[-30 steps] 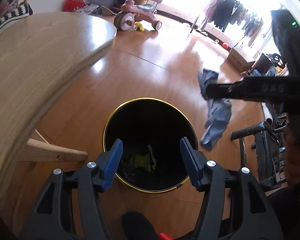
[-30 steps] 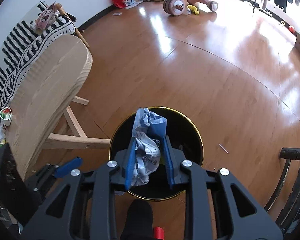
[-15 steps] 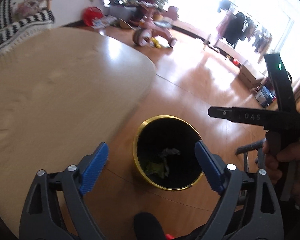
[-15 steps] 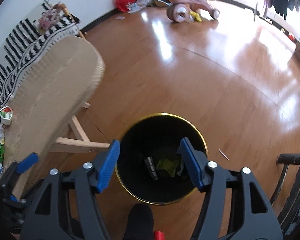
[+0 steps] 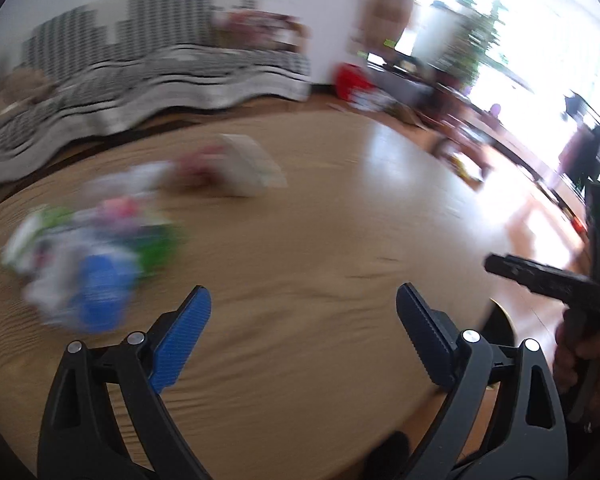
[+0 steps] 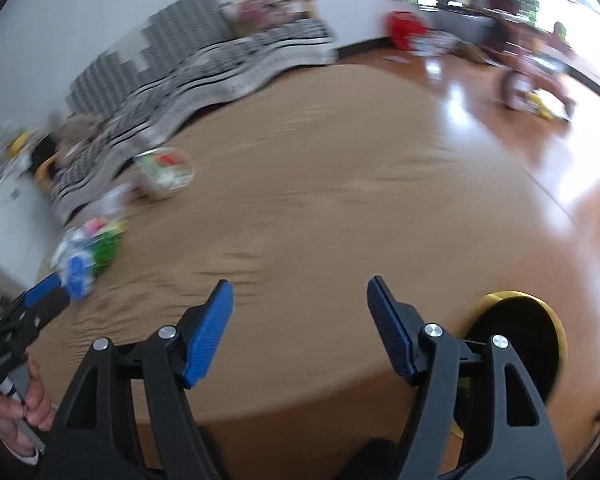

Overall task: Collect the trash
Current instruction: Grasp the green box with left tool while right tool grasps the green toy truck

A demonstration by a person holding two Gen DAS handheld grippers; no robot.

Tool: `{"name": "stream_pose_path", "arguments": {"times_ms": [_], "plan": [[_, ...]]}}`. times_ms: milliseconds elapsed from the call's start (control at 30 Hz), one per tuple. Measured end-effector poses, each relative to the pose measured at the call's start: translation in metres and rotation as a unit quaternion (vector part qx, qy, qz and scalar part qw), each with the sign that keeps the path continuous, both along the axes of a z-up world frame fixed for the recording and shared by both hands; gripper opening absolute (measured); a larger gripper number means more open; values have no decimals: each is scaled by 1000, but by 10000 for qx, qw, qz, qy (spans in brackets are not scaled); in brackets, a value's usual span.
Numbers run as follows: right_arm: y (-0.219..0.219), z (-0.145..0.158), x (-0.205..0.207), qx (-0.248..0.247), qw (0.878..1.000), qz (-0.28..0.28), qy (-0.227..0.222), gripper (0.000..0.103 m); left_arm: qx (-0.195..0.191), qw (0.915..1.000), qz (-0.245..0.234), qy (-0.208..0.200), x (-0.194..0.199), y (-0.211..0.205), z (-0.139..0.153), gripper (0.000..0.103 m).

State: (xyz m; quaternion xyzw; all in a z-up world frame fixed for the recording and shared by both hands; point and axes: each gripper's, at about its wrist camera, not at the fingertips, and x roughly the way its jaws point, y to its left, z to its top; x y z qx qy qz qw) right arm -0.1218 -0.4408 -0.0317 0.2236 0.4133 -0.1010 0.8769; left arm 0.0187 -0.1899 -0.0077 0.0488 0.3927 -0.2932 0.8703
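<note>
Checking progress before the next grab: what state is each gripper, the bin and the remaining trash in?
left gripper: open, empty
right gripper: open, empty
trash bin: uncovered, on the floor beside the table
wrapper pile: lying on the table, blurred
clear container: on the table, tipped over

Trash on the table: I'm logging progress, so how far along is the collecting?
Partly done. In hand: nothing; the left tool and right tool are both open and empty over the wooden table. Left: a blurred pile of wrappers and a clear plastic container on the table. The gold-rimmed bin sits on the floor beside it; its contents are not visible now.
</note>
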Motion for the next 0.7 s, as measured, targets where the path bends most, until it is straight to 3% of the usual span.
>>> {"name": "stream_pose_path", "arguments": {"times_ms": [167, 333, 467, 700], "plan": [[93, 6, 67, 142, 9959, 889, -135, 68, 86, 9943, 1047, -169, 33, 99, 7, 91], [163, 6, 113, 265, 9887, 1454, -263, 67, 294, 9787, 2014, -282, 75, 183, -1, 91], [193, 1, 151, 514, 9858, 1570, -292, 67, 484, 9761, 2101, -269, 106, 206, -17, 91], [195, -36, 198, 1101, 9834, 1441, 73, 60, 612, 9766, 2059, -122, 150, 215, -48, 91]]}}
